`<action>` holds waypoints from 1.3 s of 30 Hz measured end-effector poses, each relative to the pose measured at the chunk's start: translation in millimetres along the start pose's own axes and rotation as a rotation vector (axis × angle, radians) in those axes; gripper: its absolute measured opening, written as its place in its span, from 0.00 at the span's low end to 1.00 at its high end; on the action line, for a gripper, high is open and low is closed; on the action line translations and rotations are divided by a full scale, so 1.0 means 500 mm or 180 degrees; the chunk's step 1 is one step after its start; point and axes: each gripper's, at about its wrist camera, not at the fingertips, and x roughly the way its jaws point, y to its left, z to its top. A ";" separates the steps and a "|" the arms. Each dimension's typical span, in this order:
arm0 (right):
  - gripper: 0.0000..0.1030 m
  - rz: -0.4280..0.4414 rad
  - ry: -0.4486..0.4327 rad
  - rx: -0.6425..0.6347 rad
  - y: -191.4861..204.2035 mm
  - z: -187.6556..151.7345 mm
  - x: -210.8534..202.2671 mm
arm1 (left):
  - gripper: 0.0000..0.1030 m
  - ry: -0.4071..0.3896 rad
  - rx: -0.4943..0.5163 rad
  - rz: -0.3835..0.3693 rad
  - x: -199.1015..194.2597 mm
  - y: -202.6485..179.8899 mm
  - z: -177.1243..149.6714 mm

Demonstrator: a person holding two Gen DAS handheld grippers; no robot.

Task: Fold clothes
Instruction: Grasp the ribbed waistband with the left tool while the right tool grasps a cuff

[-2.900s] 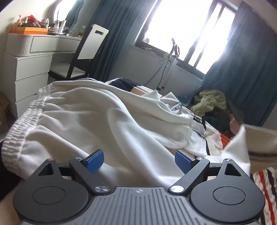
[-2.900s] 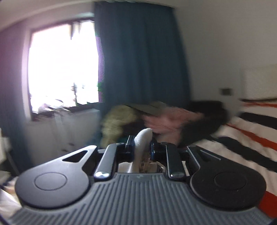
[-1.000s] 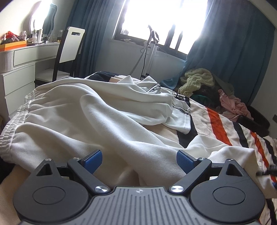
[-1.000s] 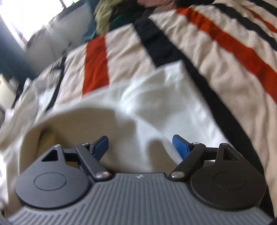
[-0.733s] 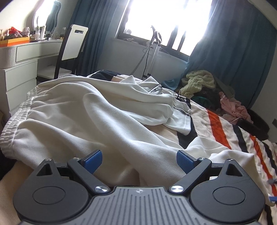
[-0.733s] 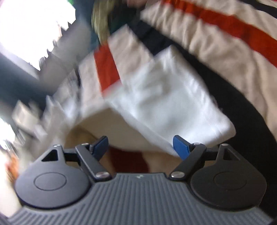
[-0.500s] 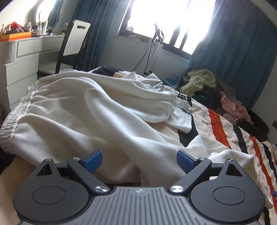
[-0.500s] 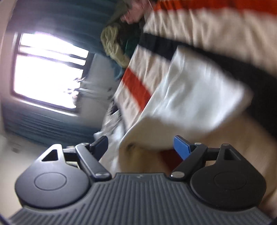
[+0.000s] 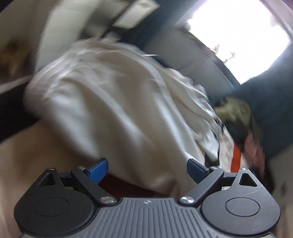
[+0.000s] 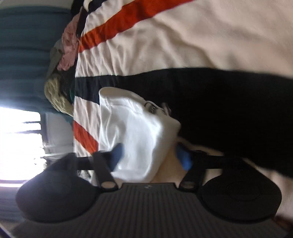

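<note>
A large cream-white garment (image 9: 113, 102) lies rumpled across the bed, blurred in the left wrist view. My left gripper (image 9: 147, 169) is open, its blue pads apart just in front of the garment's near edge. In the right wrist view, rolled sideways, a white end of the garment (image 10: 135, 131) lies on the striped bedspread (image 10: 201, 45). My right gripper (image 10: 150, 155) is open, with its blue fingers on either side of that white cloth, not closed on it.
A pile of other clothes, yellow-green (image 10: 55, 97) and pink (image 10: 68, 47), sits at the bed's far end by the dark blue curtain (image 9: 271, 113). A bright window (image 9: 238, 31) and a white chair (image 9: 135, 12) stand behind the bed.
The right gripper let go of the white cloth, swung down and rolled sideways onto the garment's end. The left gripper has just tilted and moved fast, blurring its view.
</note>
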 end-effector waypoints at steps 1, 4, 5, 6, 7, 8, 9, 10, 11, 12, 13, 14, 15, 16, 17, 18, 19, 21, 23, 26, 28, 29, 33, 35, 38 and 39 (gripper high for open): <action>0.35 -0.0031 -0.0058 -0.0030 0.004 0.006 0.001 | 0.91 0.0039 -0.0229 0.0038 0.001 0.023 0.010; 0.15 -0.0123 -0.0232 -0.0122 0.016 0.026 0.005 | 0.87 0.0134 -0.0758 0.0156 0.012 0.078 0.028; 0.14 -0.0153 -0.0290 -0.0152 0.020 0.032 0.006 | 0.87 0.0133 -0.0907 0.0110 0.013 0.091 0.032; 0.12 -0.0184 -0.0348 -0.0183 0.023 0.039 0.007 | 0.87 0.0132 -0.1055 0.0065 0.014 0.103 0.036; 0.11 -0.0215 -0.0406 -0.0213 0.027 0.045 0.009 | 0.86 0.0114 -0.1151 0.0027 0.014 0.110 0.040; 0.09 -0.0235 -0.0477 -0.0263 0.033 0.051 0.010 | 0.86 0.0075 -0.1186 0.0008 0.014 0.112 0.044; 0.08 -0.0220 -0.0593 -0.0380 0.044 0.054 0.011 | 0.81 0.0029 -0.1205 -0.0003 0.013 0.114 0.048; 0.08 -0.0200 -0.0719 -0.0490 0.055 0.057 0.009 | 0.78 -0.0008 -0.1227 -0.0006 0.014 0.116 0.052; 0.08 -0.0150 -0.0884 -0.0575 0.065 0.059 -0.002 | 0.75 -0.0023 -0.1261 -0.0014 0.016 0.119 0.058; 0.08 -0.0059 -0.1067 -0.0644 0.075 0.066 -0.014 | 0.69 -0.0037 -0.1304 -0.0037 0.017 0.122 0.063; 0.08 0.0012 -0.1251 -0.0710 0.082 0.073 -0.027 | 0.66 -0.0059 -0.1345 -0.0067 0.016 0.126 0.068; 0.08 0.0044 -0.1467 -0.0803 0.087 0.077 -0.047 | 0.59 -0.0080 -0.1387 -0.0097 0.015 0.130 0.073; 0.07 0.0026 -0.1682 -0.0903 0.090 0.083 -0.065 | 0.52 -0.0129 -0.1394 -0.0124 0.011 0.132 0.078; 0.07 -0.0028 -0.1832 -0.0960 0.086 0.090 -0.079 | 0.48 -0.0194 -0.1362 -0.0142 0.006 0.132 0.083; 0.07 -0.0088 -0.1955 -0.0999 0.081 0.097 -0.089 | 0.39 -0.0256 -0.1320 -0.0156 0.000 0.132 0.088; 0.08 -0.0165 -0.1963 -0.0957 0.070 0.109 -0.087 | 0.29 -0.0319 -0.1277 -0.0170 -0.005 0.131 0.093; 0.08 -0.0224 -0.1903 -0.0850 0.053 0.121 -0.082 | 0.22 -0.0352 -0.1233 -0.0183 -0.008 0.130 0.099; 0.08 -0.0369 -0.1740 -0.0614 0.018 0.144 -0.066 | 0.12 -0.0366 -0.1133 -0.0198 -0.015 0.124 0.111; 0.08 -0.0449 -0.1640 -0.0497 -0.005 0.151 -0.059 | 0.10 -0.0412 -0.1045 -0.0204 -0.031 0.113 0.127; 0.08 -0.0481 -0.1582 -0.0453 -0.019 0.152 -0.057 | 0.09 -0.0517 -0.1103 -0.0320 -0.078 0.110 0.160; 0.08 -0.0465 -0.1626 -0.0553 -0.012 0.145 -0.064 | 0.09 -0.0543 -0.1110 -0.0361 -0.112 0.114 0.188; 0.08 -0.0461 -0.1659 -0.0602 -0.007 0.142 -0.064 | 0.08 -0.0510 -0.1101 -0.0358 -0.128 0.121 0.201; 0.08 -0.0563 -0.1750 -0.0705 0.010 0.131 -0.067 | 0.08 -0.0316 -0.0990 -0.0198 -0.171 0.165 0.253; 0.08 -0.0730 -0.1711 -0.0767 0.013 0.124 -0.070 | 0.08 -0.0202 -0.0780 -0.0019 -0.173 0.186 0.266; 0.08 -0.0921 -0.1620 -0.0870 0.011 0.120 -0.067 | 0.10 -0.0042 -0.0468 0.0199 -0.160 0.208 0.266; 0.10 -0.0967 -0.1596 -0.0910 0.012 0.118 -0.066 | 0.13 -0.0015 -0.0409 0.0237 -0.156 0.213 0.260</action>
